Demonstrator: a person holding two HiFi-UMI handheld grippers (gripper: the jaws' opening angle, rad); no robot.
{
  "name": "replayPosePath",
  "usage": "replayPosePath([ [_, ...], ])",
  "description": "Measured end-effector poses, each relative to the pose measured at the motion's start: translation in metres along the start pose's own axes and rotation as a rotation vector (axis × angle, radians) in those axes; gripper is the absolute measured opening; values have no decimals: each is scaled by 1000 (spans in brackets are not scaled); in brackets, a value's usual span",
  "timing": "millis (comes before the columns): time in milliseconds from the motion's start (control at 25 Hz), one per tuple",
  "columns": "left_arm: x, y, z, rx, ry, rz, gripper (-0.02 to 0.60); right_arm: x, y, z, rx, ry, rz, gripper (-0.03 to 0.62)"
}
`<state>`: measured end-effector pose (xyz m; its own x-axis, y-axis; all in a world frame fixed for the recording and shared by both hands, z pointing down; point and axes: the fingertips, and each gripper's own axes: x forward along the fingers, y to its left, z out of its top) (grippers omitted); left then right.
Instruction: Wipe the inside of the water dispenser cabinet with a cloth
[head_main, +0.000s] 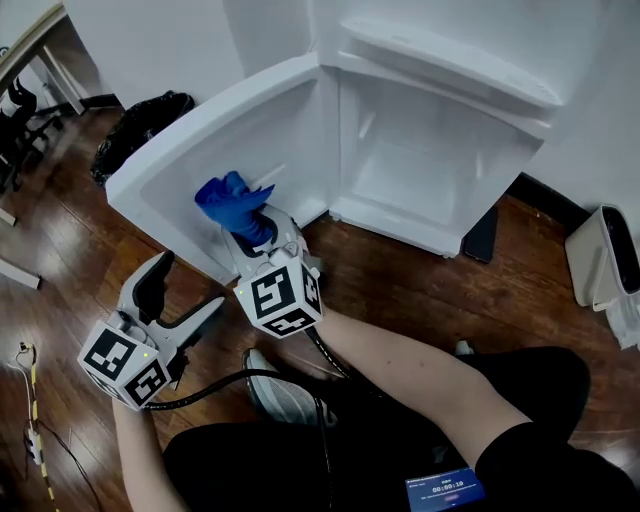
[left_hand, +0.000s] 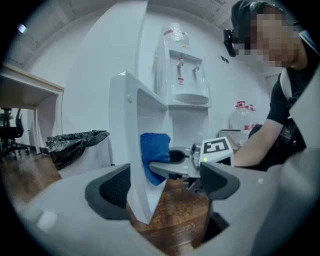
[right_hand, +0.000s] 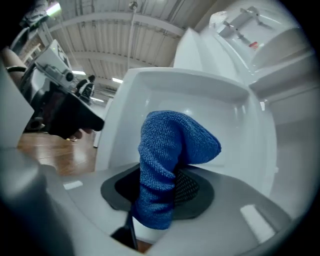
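Note:
The cabinet (head_main: 430, 170) of the white water dispenser stands open, its door (head_main: 230, 120) swung out to the left. My right gripper (head_main: 262, 228) is shut on a blue cloth (head_main: 235, 205) and holds it against the door's inner face (right_hand: 210, 95). In the right gripper view the cloth (right_hand: 170, 165) drapes over the jaws. My left gripper (head_main: 185, 290) is open, low and left of the right one. In its own view the left gripper (left_hand: 162, 192) has the door's lower edge (left_hand: 135, 150) standing between its pads, not gripped, and the cloth (left_hand: 154, 155) shows just past it.
A black rubbish bag (head_main: 140, 125) lies on the wooden floor left of the door. A white bin (head_main: 605, 260) stands at the right. The person's legs and a shoe (head_main: 280, 390) fill the foreground. Cables (head_main: 30, 400) trail at the lower left.

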<state>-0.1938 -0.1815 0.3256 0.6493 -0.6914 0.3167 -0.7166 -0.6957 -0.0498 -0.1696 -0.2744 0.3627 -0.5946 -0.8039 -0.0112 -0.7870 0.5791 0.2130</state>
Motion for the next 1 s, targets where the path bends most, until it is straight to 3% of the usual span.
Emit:
replayPosePath([
  [120,0,0,0,-1,-2,2,430,2,43,1,-22,-50,158,146],
  [240,0,0,0,-1,-3,4,430,2,40,-14,-75,-54,179,146],
  [520,2,2,1,0,-1,17,437,-9,-87,-81,-76,87,-182,144],
  [680,4,1,1,0,-2,14,437,-16,-115,-94,4,117,-283,133],
  [800,2,2,1,-5,-3,16,437,-9,-77,-98,69,132,-226,133],
  [1000,3,3,2,-16,-12,20,439,6,20,-83,66,99,25,133],
])
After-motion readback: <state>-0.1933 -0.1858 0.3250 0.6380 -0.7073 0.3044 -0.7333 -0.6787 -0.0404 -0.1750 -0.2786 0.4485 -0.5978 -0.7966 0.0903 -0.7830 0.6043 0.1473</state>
